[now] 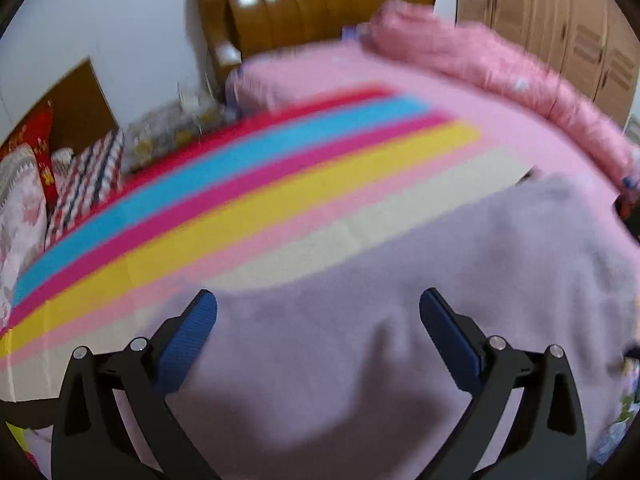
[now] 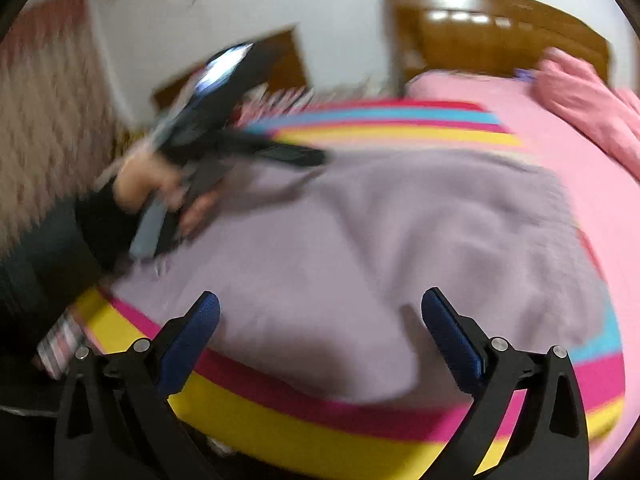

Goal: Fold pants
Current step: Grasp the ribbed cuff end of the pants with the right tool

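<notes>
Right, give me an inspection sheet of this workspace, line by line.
Surface: bed with a striped blanket, pink beyond the stripes.
Job's things: lilac pants lying spread on the blanket, rumpled.
Clutter: pink quilt rolled along the far edge; patterned bundles beside the bed.
Grippers: left gripper open over the pants; right gripper open, nothing between the jaws.
Cables: nothing seen.
Surroundings: wooden headboard, wardrobe, white wall.

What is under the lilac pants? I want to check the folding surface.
The pants lie on a striped blanket covering the bed. Whatever sits beneath the cloth's middle is hidden.
</notes>
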The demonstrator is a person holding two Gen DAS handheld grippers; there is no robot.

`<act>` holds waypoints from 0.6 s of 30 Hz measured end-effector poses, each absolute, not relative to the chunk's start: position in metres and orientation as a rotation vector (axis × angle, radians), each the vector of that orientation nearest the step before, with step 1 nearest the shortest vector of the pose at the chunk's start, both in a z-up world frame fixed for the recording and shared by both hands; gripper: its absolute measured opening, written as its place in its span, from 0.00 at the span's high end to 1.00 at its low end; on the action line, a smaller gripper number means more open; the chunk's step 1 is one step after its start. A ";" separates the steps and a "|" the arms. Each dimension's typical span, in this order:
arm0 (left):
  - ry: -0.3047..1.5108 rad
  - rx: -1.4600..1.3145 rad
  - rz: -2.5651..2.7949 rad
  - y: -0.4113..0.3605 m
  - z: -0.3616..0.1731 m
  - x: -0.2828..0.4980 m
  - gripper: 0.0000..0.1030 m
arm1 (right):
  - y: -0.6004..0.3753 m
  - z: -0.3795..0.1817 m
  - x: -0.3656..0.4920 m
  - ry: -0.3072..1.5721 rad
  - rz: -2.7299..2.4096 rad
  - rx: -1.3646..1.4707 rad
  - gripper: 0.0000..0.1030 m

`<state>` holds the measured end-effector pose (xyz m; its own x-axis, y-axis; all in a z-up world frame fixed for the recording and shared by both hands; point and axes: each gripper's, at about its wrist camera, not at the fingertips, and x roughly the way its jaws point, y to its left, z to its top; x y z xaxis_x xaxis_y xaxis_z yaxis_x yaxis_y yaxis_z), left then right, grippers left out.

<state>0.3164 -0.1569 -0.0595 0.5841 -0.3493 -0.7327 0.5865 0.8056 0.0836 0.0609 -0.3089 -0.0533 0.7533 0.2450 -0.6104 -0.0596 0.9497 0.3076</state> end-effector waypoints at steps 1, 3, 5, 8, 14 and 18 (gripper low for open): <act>0.738 0.314 -0.559 -0.150 -0.045 0.309 0.02 | -0.331 -0.052 0.050 0.680 0.122 0.353 0.05; 0.667 0.262 -0.532 -0.121 -0.020 0.293 0.02 | -0.366 -0.057 0.034 0.665 0.051 0.489 0.05; 0.636 0.218 -0.467 -0.085 -0.013 0.281 0.02 | -0.396 -0.071 0.022 0.685 0.009 0.633 0.05; 0.715 0.213 -0.325 -0.040 -0.034 0.278 0.02 | -0.415 -0.091 0.022 0.722 -0.022 0.739 0.05; 0.764 0.152 -0.254 0.017 -0.066 0.251 0.02 | -0.401 -0.084 0.045 0.725 -0.022 0.666 0.05; 0.809 0.207 -0.250 0.024 -0.085 0.260 0.01 | -0.400 -0.093 0.062 0.805 -0.052 0.710 0.05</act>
<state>0.2596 0.0245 -0.0855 0.6639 -0.1409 -0.7345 0.2979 0.9506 0.0868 0.0623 -0.4002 -0.0933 0.7049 0.2166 -0.6754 0.3017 0.7702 0.5619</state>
